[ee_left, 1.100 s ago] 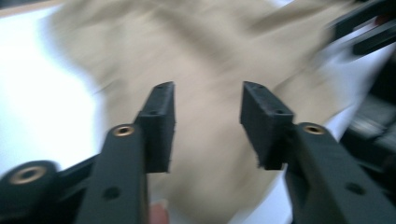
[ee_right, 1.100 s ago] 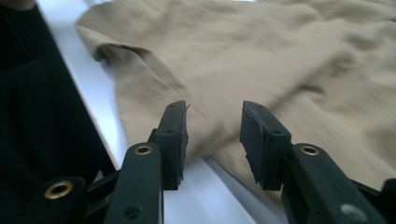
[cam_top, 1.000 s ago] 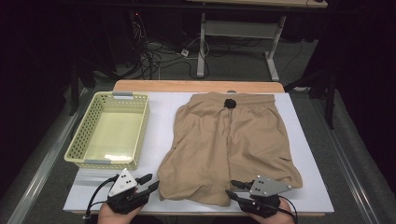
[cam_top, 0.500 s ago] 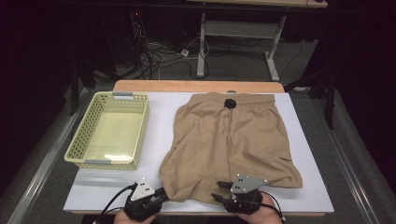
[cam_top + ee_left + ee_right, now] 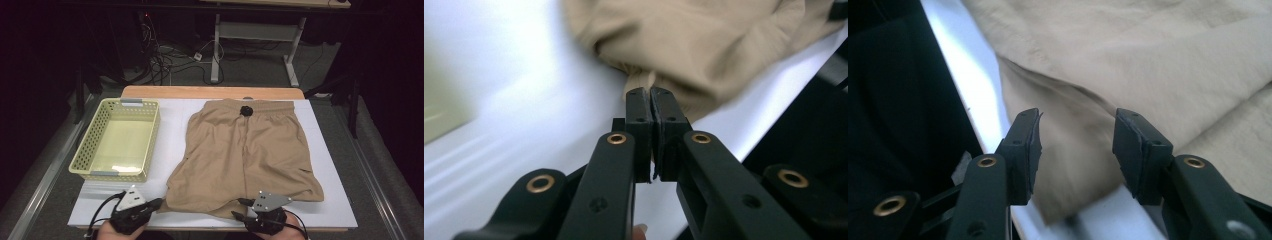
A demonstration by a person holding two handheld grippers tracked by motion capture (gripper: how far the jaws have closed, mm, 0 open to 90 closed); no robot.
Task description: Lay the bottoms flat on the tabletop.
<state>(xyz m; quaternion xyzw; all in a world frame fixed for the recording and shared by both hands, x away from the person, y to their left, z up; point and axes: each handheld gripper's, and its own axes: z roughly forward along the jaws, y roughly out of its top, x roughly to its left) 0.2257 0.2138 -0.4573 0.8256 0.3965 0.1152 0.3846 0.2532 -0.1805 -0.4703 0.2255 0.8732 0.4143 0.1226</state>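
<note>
The tan woven-cloth shorts (image 5: 245,157) lie spread flat on the white table sheet (image 5: 330,200), waistband at the far edge from both grippers, leg hems at the near edge right in front of them. The elastic waistband is gathered, and a small black knot or toggle (image 5: 244,110) sits at its middle. No brand, label or writing can be read on the cloth. The fabric is plain and matte, with soft creases running down the centre seam, and the hem of the leg on the left is bunched and slightly lifted.

The left gripper (image 5: 651,107) has just been closing, and its black pads (image 5: 639,125) now meet tightly on a pinch of that bunched hem corner; in its own view the tan cloth puckers straight out of the pad tips. In the high view this gripper (image 5: 155,203) sits at the shorts' near left corner.

The right gripper (image 5: 1077,142) stands with its jaws apart, one on each side of a fold of the other leg's hem, the pads not pressing it. In the high view it (image 5: 242,209) lies at the near edge of that leg.

Beyond the left gripper and off to its left stands a pale yellow perforated plastic basket (image 5: 87,150), well apart from the shorts.
</note>
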